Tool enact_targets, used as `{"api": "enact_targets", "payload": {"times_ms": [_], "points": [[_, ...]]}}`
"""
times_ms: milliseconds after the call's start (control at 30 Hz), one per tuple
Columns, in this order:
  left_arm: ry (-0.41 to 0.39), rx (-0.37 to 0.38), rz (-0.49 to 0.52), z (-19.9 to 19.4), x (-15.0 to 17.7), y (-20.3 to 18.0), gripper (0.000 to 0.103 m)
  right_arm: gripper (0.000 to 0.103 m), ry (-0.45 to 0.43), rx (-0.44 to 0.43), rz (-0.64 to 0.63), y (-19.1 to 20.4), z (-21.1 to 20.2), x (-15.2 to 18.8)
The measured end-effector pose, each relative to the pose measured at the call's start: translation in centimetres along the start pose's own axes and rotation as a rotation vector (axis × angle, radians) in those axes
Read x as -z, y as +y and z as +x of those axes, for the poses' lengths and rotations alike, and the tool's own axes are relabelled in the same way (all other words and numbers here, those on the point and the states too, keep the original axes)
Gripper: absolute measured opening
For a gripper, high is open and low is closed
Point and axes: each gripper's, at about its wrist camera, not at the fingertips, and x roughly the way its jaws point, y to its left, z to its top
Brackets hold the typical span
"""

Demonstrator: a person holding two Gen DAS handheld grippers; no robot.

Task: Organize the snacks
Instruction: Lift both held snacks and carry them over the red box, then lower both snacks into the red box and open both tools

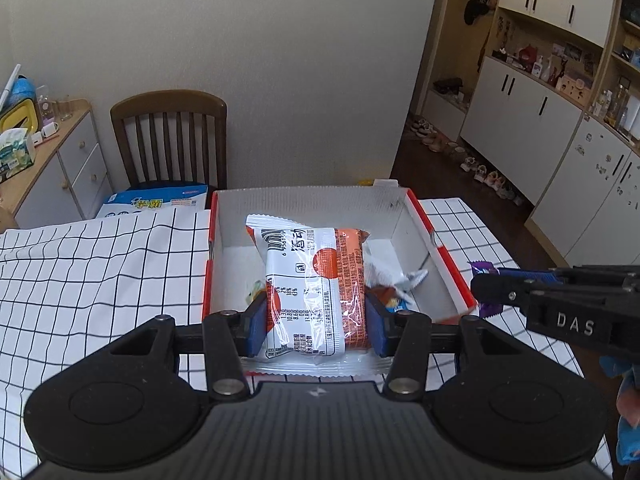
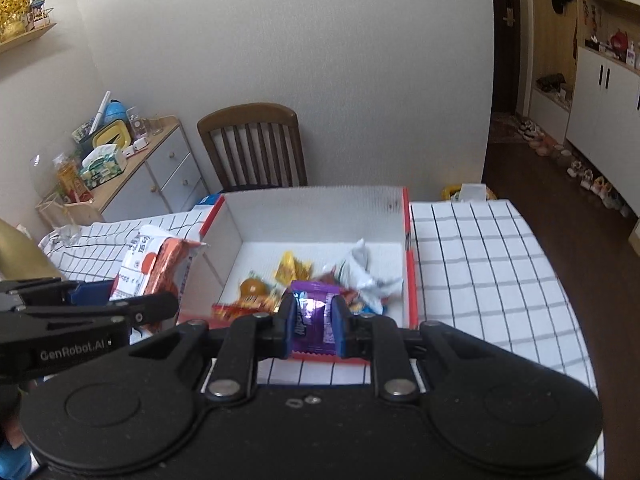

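Observation:
My left gripper (image 1: 316, 320) is shut on a white and orange snack packet (image 1: 316, 284) and holds it over the near edge of the red-rimmed white cardboard box (image 1: 312, 200). The packet also shows in the right wrist view (image 2: 156, 268), left of the box (image 2: 320, 208). My right gripper (image 2: 312, 324) is shut on a small purple candy wrapper (image 2: 314, 316) at the box's near rim. In the left wrist view the right gripper (image 1: 496, 286) sits just right of the box, purple wrapper (image 1: 486, 270) between its fingers. Several small snacks (image 2: 288, 276) and a crumpled white wrapper (image 2: 368, 276) lie in the box.
The box rests on a table with a black-and-white grid cloth (image 2: 480, 264). A wooden chair (image 1: 170, 136) stands behind the table against the wall. A grey drawer cabinet with clutter (image 2: 120, 160) is at the left. A blue and white box (image 1: 156, 202) lies behind the table's left.

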Motion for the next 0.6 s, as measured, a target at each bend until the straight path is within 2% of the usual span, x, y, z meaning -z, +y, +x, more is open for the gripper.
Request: {"api": "enact_targets", "payload": {"times_ms": [267, 600], "points": [[0.041, -0.036, -0.017, 4.7, -2.8, 0.5, 0.048, 0.018, 0.013, 0.004, -0.04, -0.4, 3.4, -2.6], [0.125, -0.093, 0.001, 10.8, -3.1, 0.4, 0.048, 0.018, 0.076, 0.027, -0.054, -1.3, 9.5, -3.7]]}}
